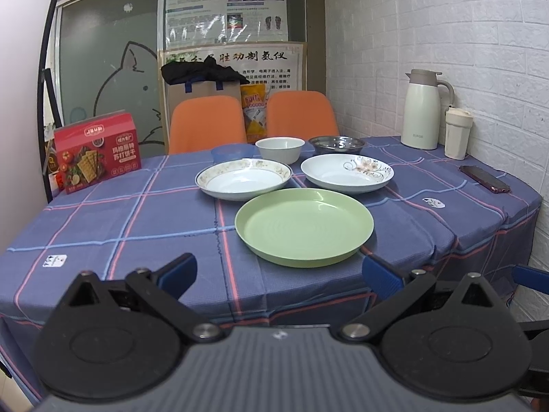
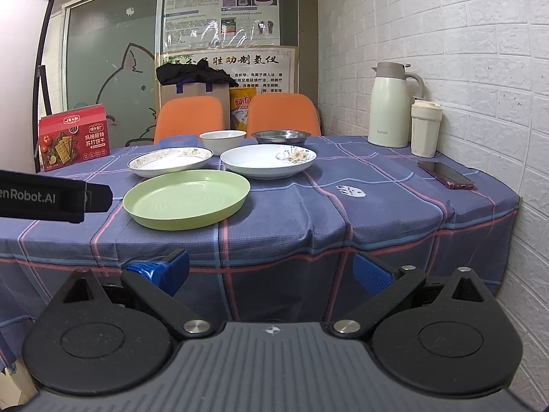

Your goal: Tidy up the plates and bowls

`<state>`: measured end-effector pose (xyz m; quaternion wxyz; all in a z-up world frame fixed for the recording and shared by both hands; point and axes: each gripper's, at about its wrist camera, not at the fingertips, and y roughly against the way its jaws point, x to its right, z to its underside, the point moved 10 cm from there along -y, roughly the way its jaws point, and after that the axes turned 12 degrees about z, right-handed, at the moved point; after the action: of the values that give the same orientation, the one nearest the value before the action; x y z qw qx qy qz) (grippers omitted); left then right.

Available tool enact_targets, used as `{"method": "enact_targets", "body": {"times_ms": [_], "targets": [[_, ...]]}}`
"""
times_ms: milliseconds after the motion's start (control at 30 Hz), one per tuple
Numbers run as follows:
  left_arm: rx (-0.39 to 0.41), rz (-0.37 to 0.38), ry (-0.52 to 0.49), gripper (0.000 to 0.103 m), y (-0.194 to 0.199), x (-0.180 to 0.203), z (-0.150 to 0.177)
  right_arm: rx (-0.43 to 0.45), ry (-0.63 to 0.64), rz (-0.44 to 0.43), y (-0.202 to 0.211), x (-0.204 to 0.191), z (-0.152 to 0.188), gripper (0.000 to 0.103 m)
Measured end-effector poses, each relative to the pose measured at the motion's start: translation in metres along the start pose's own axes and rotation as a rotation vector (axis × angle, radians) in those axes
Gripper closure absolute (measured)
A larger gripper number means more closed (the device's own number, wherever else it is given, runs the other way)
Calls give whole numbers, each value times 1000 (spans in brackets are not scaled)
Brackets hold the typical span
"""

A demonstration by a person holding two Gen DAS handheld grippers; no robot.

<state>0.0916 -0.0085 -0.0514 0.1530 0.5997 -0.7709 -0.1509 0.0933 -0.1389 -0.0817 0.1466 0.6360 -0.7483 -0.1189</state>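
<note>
plates and bowls sit spread out in the middle of the table point(image 1: 103, 226), none stacked yet. green plate point(image 1: 304, 226) lies nearest the front edge, straight ahead of the left gripper point(image 1: 279, 274) and a little to its right; from the right gripper point(image 2: 271, 271) the same plate lies ahead and off to the left. behind it, side by side, are the gold-rimmed plate point(image 1: 244, 178) and the flower plate point(image 1: 347, 172), their rims close together but apparently not touching. further back stand the white bowl point(image 1: 280, 149), the steel bowl point(image 1: 337, 144) and a blue bowl point(image 1: 232, 152), half hidden behind the gold-rimmed plate. the plates are round, so no long axis matters; a rim grasp from the near side looks simplest. the left gripper seems the better placed for the green plate. both grippers hang before the table edge, short of the dishes, fingers spread wide and empty, touching nothing.
</note>
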Motion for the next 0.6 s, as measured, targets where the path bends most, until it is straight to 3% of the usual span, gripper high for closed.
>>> {"method": "enact_targets", "body": {"times_ms": [300, 600], "targets": [[-16, 2, -1, 1, -7, -1, 1, -3, -1, -4, -2, 2, 0, 13], [-66, 26, 18, 1, -40, -10, -3, -42, -22, 37, -18, 18, 4, 13]]}}
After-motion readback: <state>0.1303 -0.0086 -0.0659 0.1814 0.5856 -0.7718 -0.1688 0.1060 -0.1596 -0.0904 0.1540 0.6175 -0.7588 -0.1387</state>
